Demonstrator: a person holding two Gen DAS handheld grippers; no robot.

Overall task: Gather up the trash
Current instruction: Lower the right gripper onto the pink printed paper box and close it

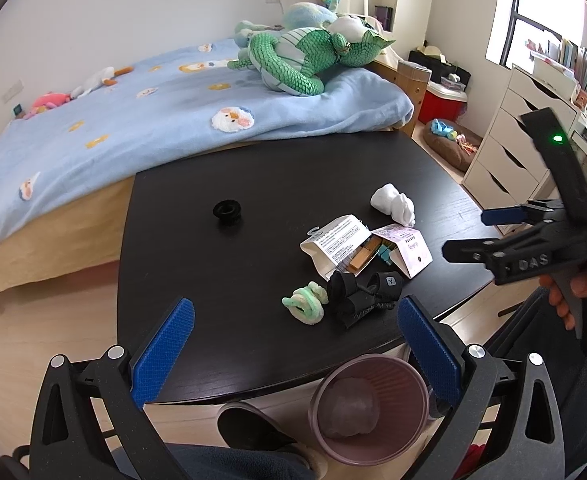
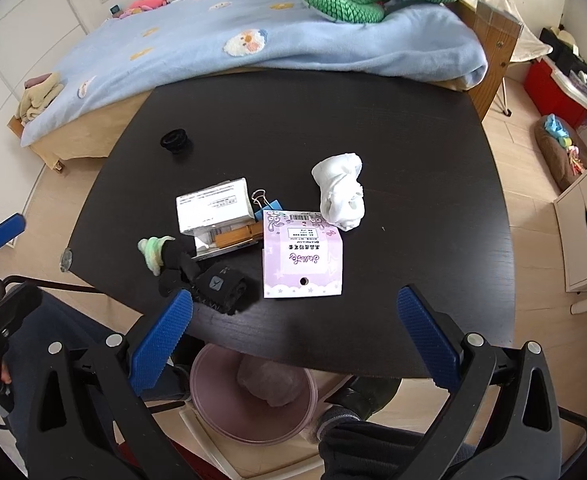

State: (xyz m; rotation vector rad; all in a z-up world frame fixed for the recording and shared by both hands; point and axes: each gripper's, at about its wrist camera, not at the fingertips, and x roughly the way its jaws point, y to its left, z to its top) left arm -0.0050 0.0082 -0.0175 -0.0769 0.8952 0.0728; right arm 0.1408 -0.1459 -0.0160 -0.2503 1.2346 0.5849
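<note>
Nothing's picked up yet: the left gripper (image 1: 293,344) and the right gripper (image 2: 293,340) both hover empty with jaws wide apart over the near edge of the black table (image 2: 373,128). The trash, a purple card packet (image 2: 302,258), a white box (image 2: 213,210) and a crumpled white tissue (image 2: 341,192), sits mid-table, with the pink bin (image 2: 249,428) on the floor just under the near edge. I'd say the next move is closing on one piece and dropping it in that bin.

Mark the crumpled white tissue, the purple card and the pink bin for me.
crumpled white tissue (image 2: 340,194), right wrist view, middle of the wad.
purple card (image 2: 302,258), right wrist view, centre of its printed face.
pink bin (image 1: 369,408), left wrist view, inner wall, below the table edge.
</note>
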